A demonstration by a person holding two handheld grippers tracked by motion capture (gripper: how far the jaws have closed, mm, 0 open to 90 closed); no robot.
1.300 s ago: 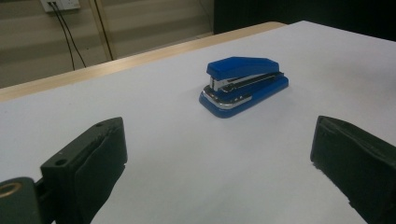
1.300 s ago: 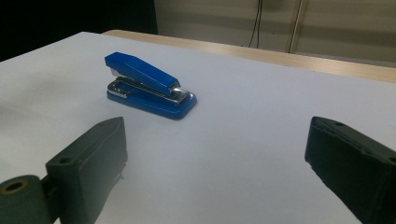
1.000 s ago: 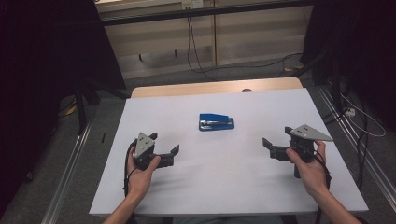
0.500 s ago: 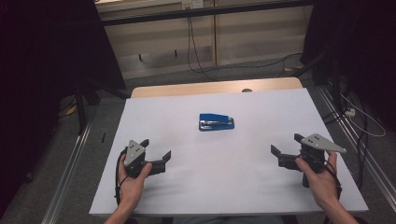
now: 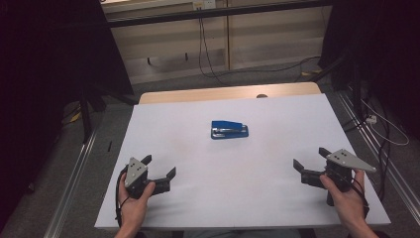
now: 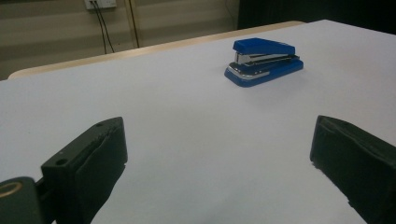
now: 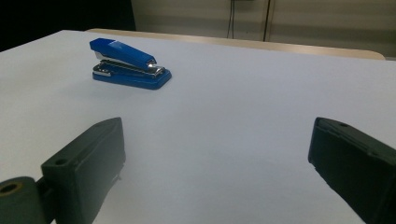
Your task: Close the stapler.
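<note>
— Tongs first: how do they stand? And where is the stapler?

— Both pairs gape wide and hold nothing. The blue stapler (image 5: 229,130) lies closed and untouched at the middle of the white tabletop (image 5: 247,198), a little toward the far side, well apart from both. The left tongs (image 5: 159,171) sit near the front left corner in the person's left hand (image 5: 132,206); the right tongs (image 5: 311,164) sit near the front right edge in the right hand (image 5: 346,203). Each gripper view looks across bare white surface at the stapler (image 6: 263,60), with its own black jaws spread to the sides of the picture; from the right it appears up and to the left (image 7: 128,63).

— What has just changed?

— Both hands have drawn back toward the person. A second ago the tongs were farther up the tabletop, closer to level with the stapler; half a second ago they were already lower and wider apart; now they are nearest the front edge.

— And the stapler itself?

— Same spot, same angle in all three high views.

— Meaning for the job?

— Judging by that retreat, no grab is under way. Either the work has not begun or the hands are settling to a rest pose; any pick-up calls for a fresh reach forward and inward.
</note>
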